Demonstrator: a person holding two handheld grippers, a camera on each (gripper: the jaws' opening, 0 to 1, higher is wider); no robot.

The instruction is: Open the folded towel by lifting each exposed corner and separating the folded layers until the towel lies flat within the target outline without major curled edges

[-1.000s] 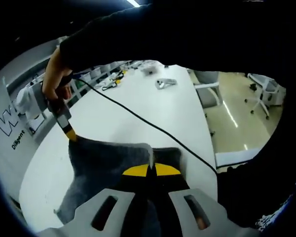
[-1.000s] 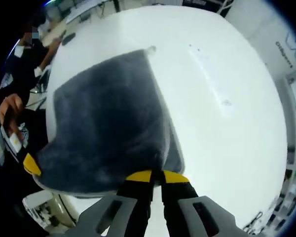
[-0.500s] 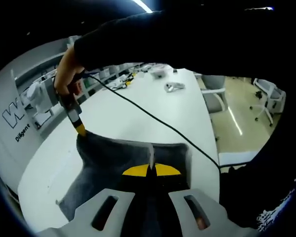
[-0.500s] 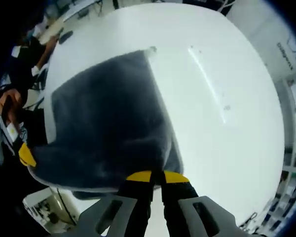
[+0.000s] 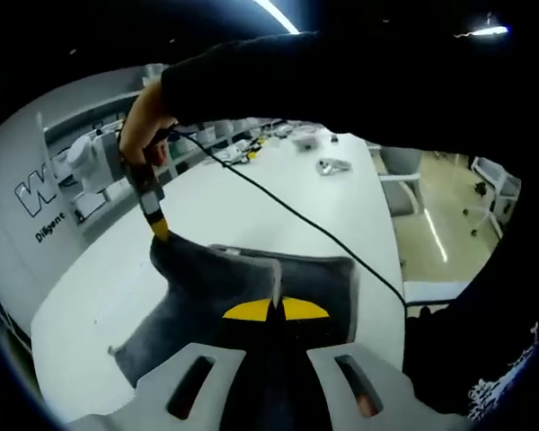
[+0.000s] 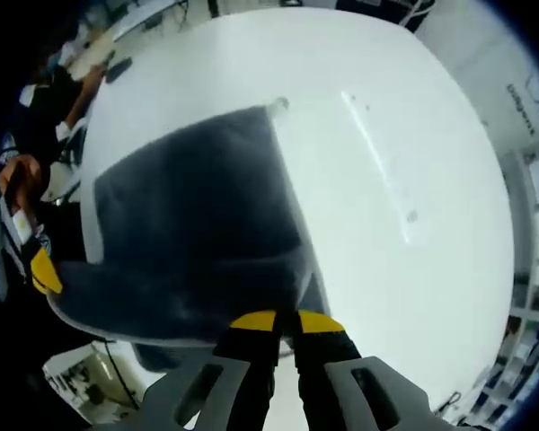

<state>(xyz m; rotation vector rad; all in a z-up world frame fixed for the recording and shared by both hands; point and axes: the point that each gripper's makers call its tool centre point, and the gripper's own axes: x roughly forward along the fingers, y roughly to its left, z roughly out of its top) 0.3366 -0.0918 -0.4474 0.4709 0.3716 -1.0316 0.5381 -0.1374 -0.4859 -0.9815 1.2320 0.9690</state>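
Since a second ago the held edge of the towel (image 5: 242,287) has risen: in the left gripper view the right gripper (image 5: 160,230) and its corner now sit higher against the wall, and more white table (image 5: 278,197) shows beneath the cloth. The far part of the towel has stayed on the table.

Left gripper view, left to right: grey wall with dark lettering (image 5: 45,202); a hand (image 5: 144,126) holding the right gripper, yellow tips pinched on one raised corner of the dark grey towel; a black cable (image 5: 287,215) running from that hand across the table; small items (image 5: 332,166) far back; office chairs (image 5: 494,180) on the floor at right. The left gripper (image 5: 271,310) has its yellow-tipped jaws closed together on the near towel edge.

Right gripper view, left to right: the left gripper (image 6: 40,269) clamped on the towel (image 6: 198,233) corner at the left edge; the cloth stretched between both tools, its far corner lying on the table (image 6: 413,135). The right gripper (image 6: 286,321) has its jaws pressed shut on the near corner.
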